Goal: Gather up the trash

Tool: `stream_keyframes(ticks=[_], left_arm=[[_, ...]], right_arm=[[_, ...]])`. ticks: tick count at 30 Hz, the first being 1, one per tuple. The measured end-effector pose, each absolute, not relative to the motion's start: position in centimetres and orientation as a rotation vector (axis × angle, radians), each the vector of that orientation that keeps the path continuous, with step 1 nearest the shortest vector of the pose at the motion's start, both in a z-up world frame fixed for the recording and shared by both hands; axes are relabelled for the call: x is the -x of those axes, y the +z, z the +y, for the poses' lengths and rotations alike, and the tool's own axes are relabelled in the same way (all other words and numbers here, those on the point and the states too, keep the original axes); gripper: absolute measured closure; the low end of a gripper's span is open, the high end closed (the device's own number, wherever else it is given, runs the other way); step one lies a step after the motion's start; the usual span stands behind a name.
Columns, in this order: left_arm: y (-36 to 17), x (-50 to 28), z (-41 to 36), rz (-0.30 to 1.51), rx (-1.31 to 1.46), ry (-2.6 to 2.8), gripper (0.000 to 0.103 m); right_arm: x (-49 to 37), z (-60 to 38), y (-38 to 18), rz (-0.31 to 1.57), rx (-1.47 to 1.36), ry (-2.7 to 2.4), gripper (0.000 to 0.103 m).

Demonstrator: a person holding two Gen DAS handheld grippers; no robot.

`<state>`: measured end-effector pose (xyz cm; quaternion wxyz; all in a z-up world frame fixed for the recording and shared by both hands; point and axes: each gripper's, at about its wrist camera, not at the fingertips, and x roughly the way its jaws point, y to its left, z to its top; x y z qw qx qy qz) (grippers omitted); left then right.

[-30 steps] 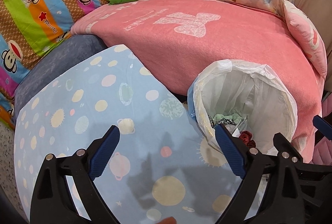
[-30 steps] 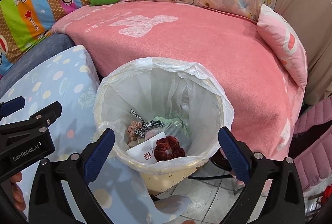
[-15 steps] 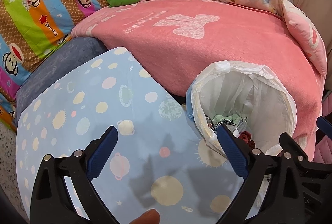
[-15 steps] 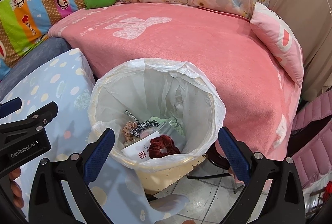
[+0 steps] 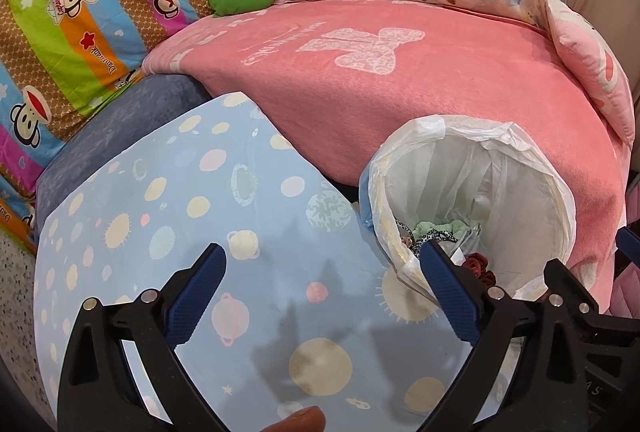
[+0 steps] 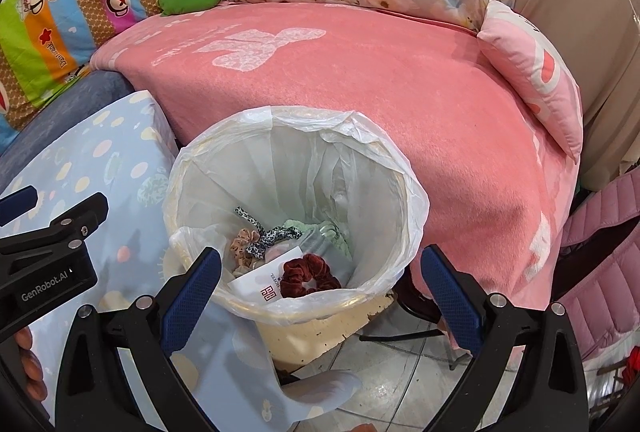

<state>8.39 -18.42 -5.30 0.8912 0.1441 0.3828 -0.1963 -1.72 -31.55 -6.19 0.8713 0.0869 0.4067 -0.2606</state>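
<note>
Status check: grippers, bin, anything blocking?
Left gripper open, empty, over the planet-print table. Right gripper open, empty, above the lined trash bin. Red scrunchie, white card, more scrunchies inside. Nothing blocking.

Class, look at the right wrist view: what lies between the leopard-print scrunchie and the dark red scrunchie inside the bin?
In the right wrist view, part of a white card lies between the leopard-print scrunchie and the dark red scrunchie.

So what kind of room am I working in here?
Probably a home bedroom or living room: a pink blanket over a bed or sofa, a cartoon monkey cover, and a lined trash bin beside it.
</note>
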Motion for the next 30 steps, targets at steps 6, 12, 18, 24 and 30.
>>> stream_keyframes(ticks=[6, 12, 18, 24, 30], left_arm=[[-5.5, -8.0, -18.6, 0.793, -0.302, -0.413, 0.01], [-5.7, -7.7, -19.0, 0.799, -0.312, -0.411, 0.01], [-5.8, -7.5, -19.2, 0.81, -0.316, -0.415, 0.01], [-5.9, -7.2, -19.5, 0.809, -0.324, -0.415, 0.01], [-5.9, -7.3, -19.4, 0.809, -0.319, -0.407, 0.01]], right_arm=[[2.0, -31.5, -6.4, 0.859, -0.179, -0.548, 0.007], [2.4, -31.6, -6.4, 0.871, -0.178, -0.552, 0.007], [2.7, -31.5, -6.5, 0.876, -0.171, -0.557, 0.007], [2.7, -31.5, -6.5, 0.875, -0.17, -0.557, 0.007], [2.7, -31.5, -6.5, 0.876, -0.171, -0.559, 0.007]])
